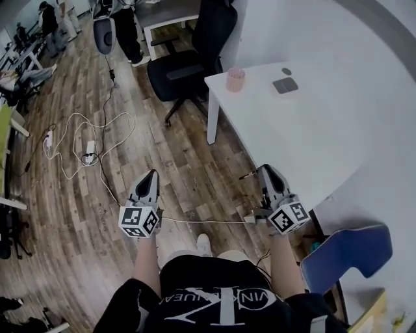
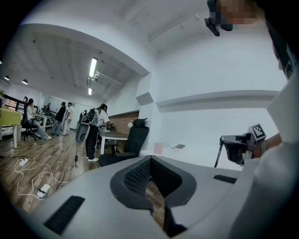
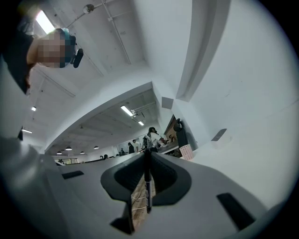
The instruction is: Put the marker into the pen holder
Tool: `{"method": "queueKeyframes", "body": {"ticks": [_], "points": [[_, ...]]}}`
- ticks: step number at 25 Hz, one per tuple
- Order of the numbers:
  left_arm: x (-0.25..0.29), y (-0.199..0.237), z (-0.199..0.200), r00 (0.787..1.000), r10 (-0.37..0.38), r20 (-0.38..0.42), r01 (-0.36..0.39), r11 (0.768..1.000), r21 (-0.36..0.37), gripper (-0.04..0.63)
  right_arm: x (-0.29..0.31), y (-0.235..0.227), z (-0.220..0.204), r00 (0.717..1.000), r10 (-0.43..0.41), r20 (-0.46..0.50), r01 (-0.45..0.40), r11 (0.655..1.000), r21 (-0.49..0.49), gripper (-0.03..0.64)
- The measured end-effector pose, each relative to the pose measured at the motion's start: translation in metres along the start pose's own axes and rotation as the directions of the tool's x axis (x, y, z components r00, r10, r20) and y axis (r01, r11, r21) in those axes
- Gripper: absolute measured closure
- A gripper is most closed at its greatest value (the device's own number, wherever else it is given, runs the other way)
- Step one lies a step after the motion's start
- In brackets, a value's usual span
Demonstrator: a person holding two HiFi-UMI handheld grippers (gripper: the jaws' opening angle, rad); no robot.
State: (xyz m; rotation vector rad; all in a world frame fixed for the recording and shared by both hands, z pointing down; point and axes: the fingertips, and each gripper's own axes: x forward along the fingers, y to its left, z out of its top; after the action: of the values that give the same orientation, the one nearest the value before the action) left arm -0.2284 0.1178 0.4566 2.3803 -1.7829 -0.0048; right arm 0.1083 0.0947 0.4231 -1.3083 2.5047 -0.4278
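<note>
Marker: clamped between the fingers of our right gripper, over the floor, well apart from the pink pen holder on the white surface. Left gripper: fingers together, empty. We judge pickup done; approach and drop-in remain.

White table stands against a plain white wall. Wood-plank floor extends left of the table. Black office chair sits just beside the table's far left corner, with a grey desk beyond it. White cables trail on the floor well left of the table. Blue chair stands at the table's near end. Ceiling strip lights are lit. People stand far from the table
</note>
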Motion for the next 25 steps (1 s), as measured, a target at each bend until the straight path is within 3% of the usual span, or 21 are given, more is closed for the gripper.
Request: {"method": "queueKeyframes", "body": {"ticks": [14,25], "points": [[0.059,0.031,-0.008,1.000,-0.013,-0.015,0.012,0.999,-0.033,0.583,0.069,-0.039,0.007,0.999,-0.049,0.009,0.049,0.999,-0.008,0.565],[0.166,0.070,0.015,1.000,-0.011,0.005,0.011,1.000,-0.023,0.583,0.180,-0.095,0.030,0.999,-0.027,0.035,0.027,1.000,-0.003,0.565]]}}
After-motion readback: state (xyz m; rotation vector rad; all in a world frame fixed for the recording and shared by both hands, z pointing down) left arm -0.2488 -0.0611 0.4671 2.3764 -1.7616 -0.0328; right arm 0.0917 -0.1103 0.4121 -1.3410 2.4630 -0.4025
